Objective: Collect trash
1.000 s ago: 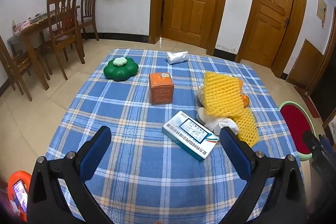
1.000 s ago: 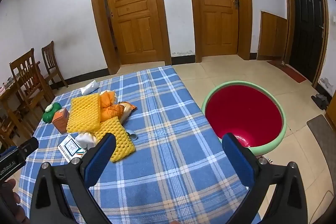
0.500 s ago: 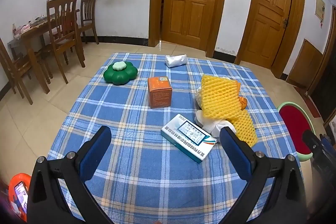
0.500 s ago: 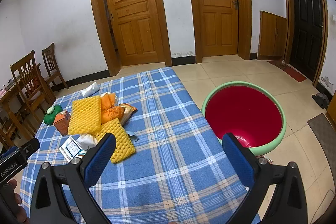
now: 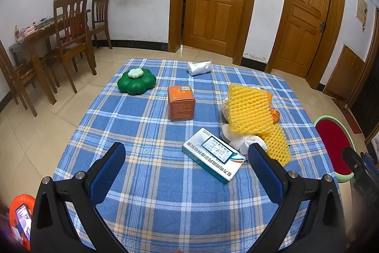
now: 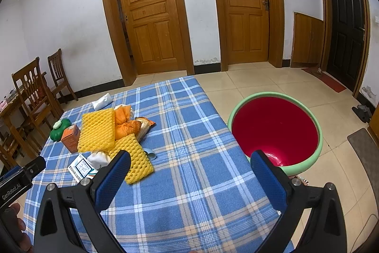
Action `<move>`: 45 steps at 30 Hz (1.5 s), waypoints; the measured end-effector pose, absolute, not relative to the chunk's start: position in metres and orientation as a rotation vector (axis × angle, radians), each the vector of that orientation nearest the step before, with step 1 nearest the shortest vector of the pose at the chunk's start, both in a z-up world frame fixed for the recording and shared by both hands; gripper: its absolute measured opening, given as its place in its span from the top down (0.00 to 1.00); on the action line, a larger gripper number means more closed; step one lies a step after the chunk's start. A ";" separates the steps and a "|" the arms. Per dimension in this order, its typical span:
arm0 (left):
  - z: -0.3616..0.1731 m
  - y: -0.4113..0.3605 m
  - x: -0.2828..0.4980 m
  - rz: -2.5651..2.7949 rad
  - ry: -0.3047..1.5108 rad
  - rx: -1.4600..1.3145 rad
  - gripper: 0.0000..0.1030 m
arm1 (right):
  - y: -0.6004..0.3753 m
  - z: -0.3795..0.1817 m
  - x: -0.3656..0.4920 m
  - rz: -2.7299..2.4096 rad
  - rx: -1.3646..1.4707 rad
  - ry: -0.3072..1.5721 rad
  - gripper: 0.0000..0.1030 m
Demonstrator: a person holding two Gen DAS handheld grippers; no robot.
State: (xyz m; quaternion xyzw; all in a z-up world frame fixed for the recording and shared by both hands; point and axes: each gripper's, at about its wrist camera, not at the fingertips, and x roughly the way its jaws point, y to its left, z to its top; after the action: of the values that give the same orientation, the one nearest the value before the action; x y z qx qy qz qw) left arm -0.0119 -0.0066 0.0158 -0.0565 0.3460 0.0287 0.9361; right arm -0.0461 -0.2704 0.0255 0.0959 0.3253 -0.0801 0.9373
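A heap of trash lies on the blue plaid table [image 5: 146, 134]: two yellow foam nets [image 5: 248, 110], crumpled white tissue [image 5: 246, 141], orange wrappers [image 6: 125, 125] and a white-and-teal medicine box [image 5: 213, 154]. An orange carton [image 5: 181, 103] stands mid-table. A white tissue pack [image 5: 199, 67] lies at the far edge. The red bin with a green rim [image 6: 274, 132] sits on the floor off the table's right side. My left gripper [image 5: 186, 164] hovers open over the near table. My right gripper [image 6: 189, 170] hangs open above the table's right edge, holding nothing.
A green flower-shaped container [image 5: 136, 81] rests at the table's far left. Wooden chairs [image 5: 71, 39] and a side table stand by the left wall. Wooden doors [image 6: 151, 11] line the far wall. An orange item with a phone [image 5: 21, 219] sits low at left.
Both views have pulled back slightly, so the table items appear a little farther and lower. Nothing on the table has moved and both grippers stay open.
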 end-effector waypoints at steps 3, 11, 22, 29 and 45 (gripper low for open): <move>0.016 -0.007 -0.012 0.059 0.708 -0.115 0.02 | -0.270 0.025 -0.046 -0.163 0.197 0.664 0.00; 0.014 -0.005 -0.013 0.061 0.710 -0.122 0.02 | -0.271 0.025 -0.046 -0.163 0.197 0.664 0.00; 0.014 -0.005 -0.013 0.061 0.710 -0.122 0.02 | -0.271 0.024 -0.046 -0.163 0.200 0.665 0.00; 0.013 -0.005 -0.013 0.061 0.711 -0.122 0.02 | -0.271 0.026 -0.047 -0.165 0.194 0.660 0.00; 0.012 -0.004 -0.013 0.060 0.713 -0.123 0.02 | -0.269 0.029 -0.048 -0.153 0.202 0.661 0.00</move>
State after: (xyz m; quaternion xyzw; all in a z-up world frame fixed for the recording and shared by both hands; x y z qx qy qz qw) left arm -0.0129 -0.0038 0.0121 -0.0602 0.3488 0.0294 0.9348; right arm -0.0484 -0.2695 0.0287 0.0990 0.3239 -0.0750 0.9379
